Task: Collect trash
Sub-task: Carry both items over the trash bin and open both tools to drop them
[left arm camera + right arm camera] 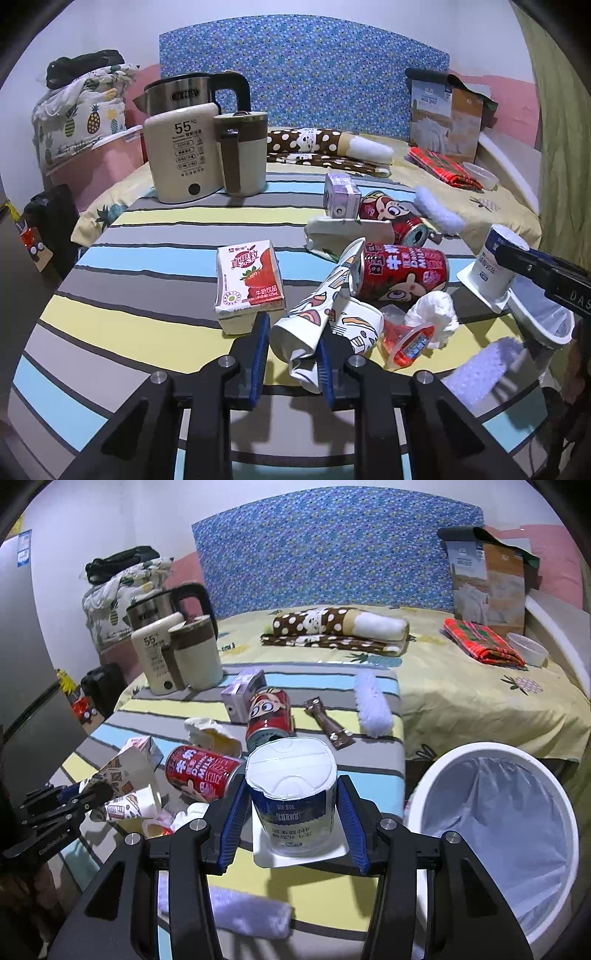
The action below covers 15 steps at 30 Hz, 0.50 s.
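Left gripper (291, 345) clamped on crushed paper cup (318, 314), long axis pointing away. Right gripper (291, 812) clamped on yogurt cup (291, 794) (inverted), bin (495, 834) just right.

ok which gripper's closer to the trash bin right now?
Right. The right gripper, holding an upside-down yogurt cup, sits just beside the white trash bin. The left gripper, clamped on a crushed paper cup, is farther away across the litter.
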Each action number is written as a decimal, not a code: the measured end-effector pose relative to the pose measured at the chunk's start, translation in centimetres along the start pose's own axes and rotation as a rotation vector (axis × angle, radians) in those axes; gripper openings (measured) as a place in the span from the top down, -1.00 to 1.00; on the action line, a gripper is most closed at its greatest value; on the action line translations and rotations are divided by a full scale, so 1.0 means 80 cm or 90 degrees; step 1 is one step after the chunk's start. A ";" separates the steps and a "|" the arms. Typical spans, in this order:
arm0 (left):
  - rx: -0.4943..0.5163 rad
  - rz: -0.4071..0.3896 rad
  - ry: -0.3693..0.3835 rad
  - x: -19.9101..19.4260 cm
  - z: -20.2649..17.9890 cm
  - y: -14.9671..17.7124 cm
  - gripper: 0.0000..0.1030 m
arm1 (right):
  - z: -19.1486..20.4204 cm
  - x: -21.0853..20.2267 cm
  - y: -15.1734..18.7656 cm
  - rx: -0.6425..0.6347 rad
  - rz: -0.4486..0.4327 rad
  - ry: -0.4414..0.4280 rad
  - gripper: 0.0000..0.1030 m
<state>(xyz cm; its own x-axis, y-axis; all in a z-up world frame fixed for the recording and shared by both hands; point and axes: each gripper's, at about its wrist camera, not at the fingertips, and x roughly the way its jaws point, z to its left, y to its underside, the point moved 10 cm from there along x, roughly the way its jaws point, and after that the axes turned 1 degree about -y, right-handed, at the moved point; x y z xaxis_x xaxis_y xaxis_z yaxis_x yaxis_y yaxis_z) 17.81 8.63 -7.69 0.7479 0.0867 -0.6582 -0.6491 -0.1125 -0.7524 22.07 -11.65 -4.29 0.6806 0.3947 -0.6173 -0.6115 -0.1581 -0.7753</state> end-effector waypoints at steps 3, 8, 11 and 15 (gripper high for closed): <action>0.000 -0.012 -0.001 -0.011 -0.004 -0.009 0.53 | -0.011 -0.011 -0.004 0.010 -0.013 0.008 0.03; 0.011 -0.034 0.011 -0.029 -0.024 -0.030 0.53 | -0.040 -0.029 -0.002 0.036 -0.029 0.029 0.03; 0.026 -0.044 0.020 -0.033 -0.044 -0.042 0.53 | -0.067 -0.041 0.002 0.059 -0.035 0.048 0.03; 0.041 -0.044 0.053 -0.031 -0.082 -0.053 0.53 | -0.099 -0.052 0.012 0.082 -0.037 0.075 0.03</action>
<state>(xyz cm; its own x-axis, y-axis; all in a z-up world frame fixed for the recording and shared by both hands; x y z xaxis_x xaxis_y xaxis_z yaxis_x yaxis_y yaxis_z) 19.60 2.41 -2.70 0.7985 0.0094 -0.6019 -0.6010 -0.0442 -0.7980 21.82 -20.64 -3.52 0.7548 0.2893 -0.5887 -0.6105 -0.0184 -0.7918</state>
